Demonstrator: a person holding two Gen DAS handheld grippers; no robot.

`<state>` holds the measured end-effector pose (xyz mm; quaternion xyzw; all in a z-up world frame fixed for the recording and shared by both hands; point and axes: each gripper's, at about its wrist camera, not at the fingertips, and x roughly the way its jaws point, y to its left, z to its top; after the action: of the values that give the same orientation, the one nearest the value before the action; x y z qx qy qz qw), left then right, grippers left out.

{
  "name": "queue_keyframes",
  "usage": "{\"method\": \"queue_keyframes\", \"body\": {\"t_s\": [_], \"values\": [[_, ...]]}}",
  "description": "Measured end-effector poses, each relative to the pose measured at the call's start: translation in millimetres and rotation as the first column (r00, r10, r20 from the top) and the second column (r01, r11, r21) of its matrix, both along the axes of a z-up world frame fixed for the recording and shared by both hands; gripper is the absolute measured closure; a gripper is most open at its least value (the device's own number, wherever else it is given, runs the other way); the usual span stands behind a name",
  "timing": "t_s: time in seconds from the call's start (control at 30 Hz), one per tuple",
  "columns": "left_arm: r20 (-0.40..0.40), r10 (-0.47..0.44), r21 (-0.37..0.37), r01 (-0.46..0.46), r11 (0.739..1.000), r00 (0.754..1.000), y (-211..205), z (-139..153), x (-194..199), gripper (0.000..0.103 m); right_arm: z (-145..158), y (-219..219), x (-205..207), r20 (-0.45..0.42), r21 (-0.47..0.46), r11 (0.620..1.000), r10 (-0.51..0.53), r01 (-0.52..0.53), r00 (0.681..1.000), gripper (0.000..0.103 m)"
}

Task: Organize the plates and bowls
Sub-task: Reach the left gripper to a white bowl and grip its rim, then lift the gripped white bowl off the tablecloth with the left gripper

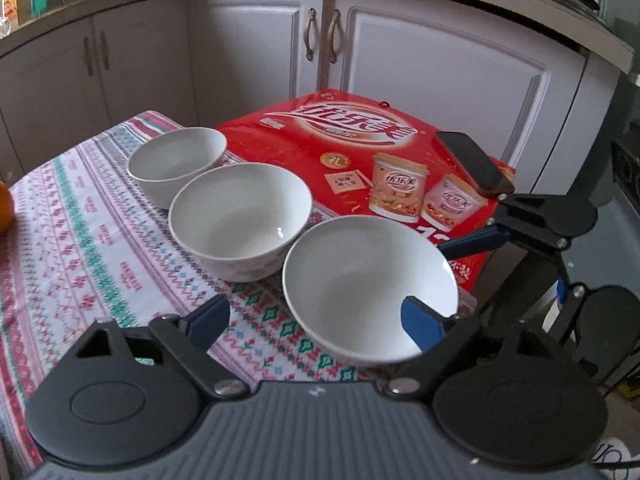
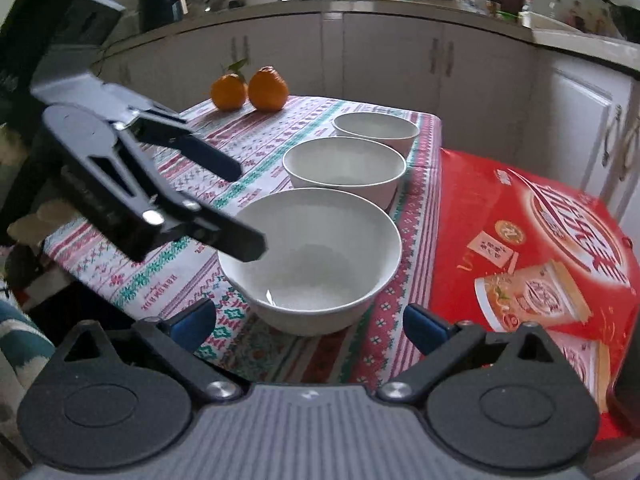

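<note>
Three bowls: nearest bowl (image 1: 370, 288), middle bowl (image 1: 240, 220) and far bowl (image 1: 178, 160), each of white glazed ceramic, smooth and glossy, with small highlights on the inner walls. Tablecloth (image 1: 80, 240): woven cloth, matt, printed in red and green bands. Box (image 1: 360, 148): red cardboard with a glossy printed coat that reflects light. Phone (image 1: 474, 162): dark, smooth, shiny glass face. Left gripper (image 1: 316, 320) and right gripper (image 2: 310, 322): matt black plastic arms, blue matt pads, bright metal pivot screws, grey ribbed body. Oranges (image 2: 250, 90): dimpled, faintly shiny peel. Cabinet doors (image 1: 420, 60): smooth, satin, pale finish, with dull metal handles.
</note>
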<state>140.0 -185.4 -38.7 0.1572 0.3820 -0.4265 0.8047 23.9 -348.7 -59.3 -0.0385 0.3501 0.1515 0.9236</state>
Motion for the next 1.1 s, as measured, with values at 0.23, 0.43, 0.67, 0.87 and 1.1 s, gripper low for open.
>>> {"method": "queue_keyframes", "body": {"t_s": [0.23,0.43,0.67,0.87,1.1], "values": [[-0.078,-0.002,0.008,0.002,1.0,0.997,-10,-10,17,0.024,3,-1,5,0.012,-0.052,0.996,0.08,-0.079,0.997,0.013],[-0.105,-0.029,0.003,0.029,1.0,0.994,-17,-11,22,0.037,3,-1,8,0.008,-0.053,0.994,0.1,-0.099,0.995,0.016],[-0.123,-0.041,-0.014,0.04,0.999,0.992,-18,-11,25,0.045,3,-2,10,0.011,-0.045,0.993,0.106,-0.105,0.994,0.016],[-0.132,-0.05,-0.023,0.048,0.999,0.99,-21,-10,26,0.046,4,-4,10,0.009,-0.036,0.994,0.1,-0.1,0.995,0.017],[-0.136,-0.056,-0.016,0.054,0.998,0.989,-21,-9,26,0.046,5,-1,10,0.002,-0.045,0.994,0.097,-0.097,0.995,0.018]]}}
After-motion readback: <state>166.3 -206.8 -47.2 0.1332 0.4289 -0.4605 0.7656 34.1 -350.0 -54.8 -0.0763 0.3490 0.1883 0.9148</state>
